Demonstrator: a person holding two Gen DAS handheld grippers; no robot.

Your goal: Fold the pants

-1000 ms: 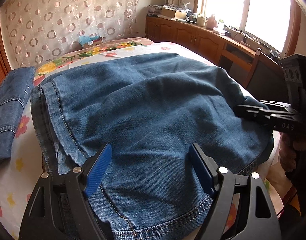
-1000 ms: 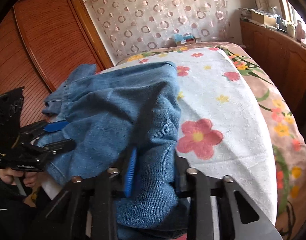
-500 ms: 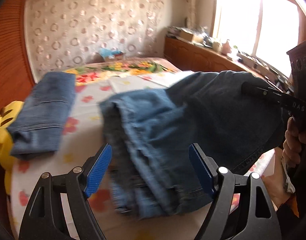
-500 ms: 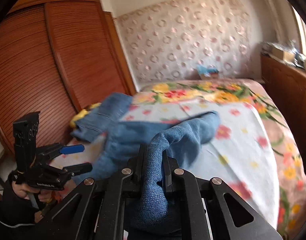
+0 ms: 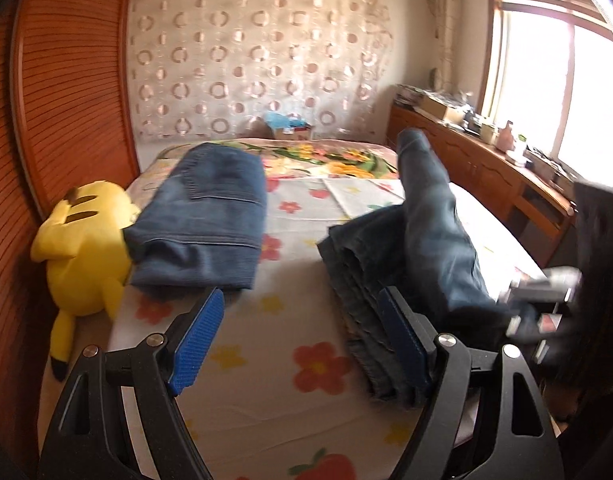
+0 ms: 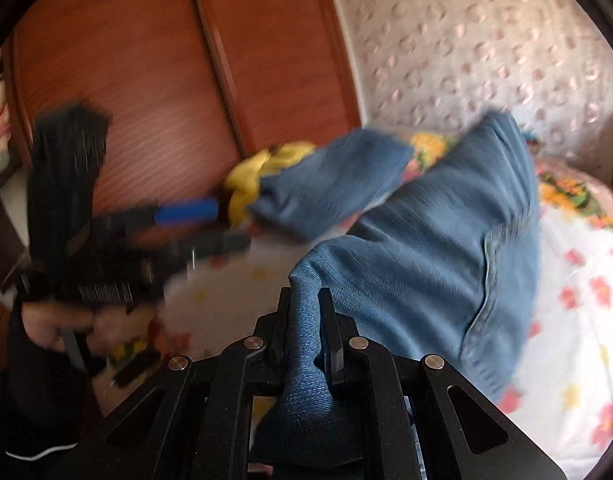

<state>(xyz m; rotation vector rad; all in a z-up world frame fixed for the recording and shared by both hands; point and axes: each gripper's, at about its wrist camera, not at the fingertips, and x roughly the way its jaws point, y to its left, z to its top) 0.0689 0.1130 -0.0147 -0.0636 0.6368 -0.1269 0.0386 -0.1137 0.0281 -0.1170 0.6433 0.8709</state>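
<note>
The right hand-held gripper pinches a bunch of denim from the jeans, which lie partly folded at the right of the bed. The left hand-held gripper is spread wide, holding nothing. At the far left, a second folded pair of jeans rests against a yellow plush toy.

Blue denim pants lie bunched on the flowered bed — one end rises off it, pinched in the right hand-held gripper.
</note>
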